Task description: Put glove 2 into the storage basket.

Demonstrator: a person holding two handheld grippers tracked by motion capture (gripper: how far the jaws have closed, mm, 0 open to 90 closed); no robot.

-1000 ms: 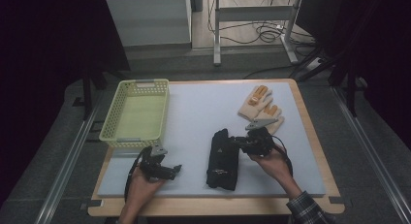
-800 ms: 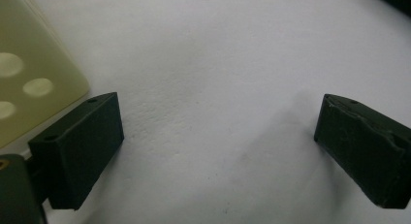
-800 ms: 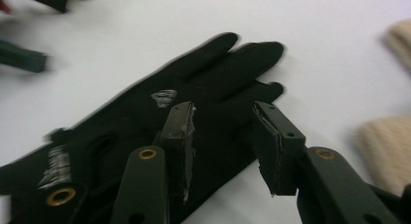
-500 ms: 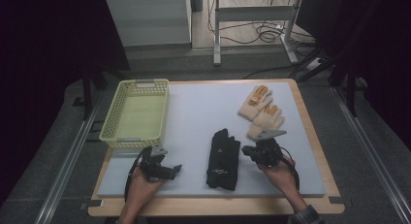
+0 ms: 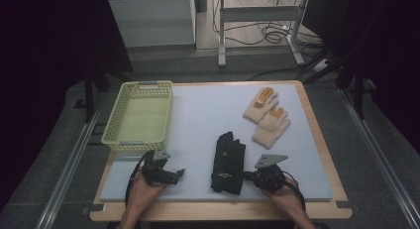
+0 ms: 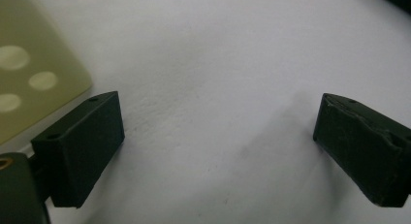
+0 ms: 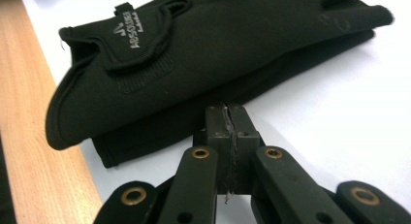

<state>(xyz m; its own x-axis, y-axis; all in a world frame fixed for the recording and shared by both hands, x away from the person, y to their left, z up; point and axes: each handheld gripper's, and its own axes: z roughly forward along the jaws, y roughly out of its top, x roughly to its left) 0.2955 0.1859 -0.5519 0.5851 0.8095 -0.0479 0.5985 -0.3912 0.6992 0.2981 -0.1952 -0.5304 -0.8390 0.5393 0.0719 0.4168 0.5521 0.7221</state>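
Right claw (image 5: 253, 177) has come off the black gloves (image 5: 228, 161) and dropped toward the near bench (image 5: 317, 135) edge, its jaws having just been closing; now pressed together on nothing. The gloves lie just to its left, touching or nearly so, long axis running away from the person, cuffs nearest. Right claw is far nearer than the left claw (image 5: 174, 175), which sits spread and unmoved near the yellow basket (image 5: 119, 139). Tan gloves (image 5: 266, 114) unchanged.

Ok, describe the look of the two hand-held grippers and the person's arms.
Both are black. The left hand-held gripper has blocky rectangular pads and a black cable. The right hand-held gripper carries a grey three-cornered plate, brass-coloured pivot rings and a looping cable. No sleeves on the forearms.
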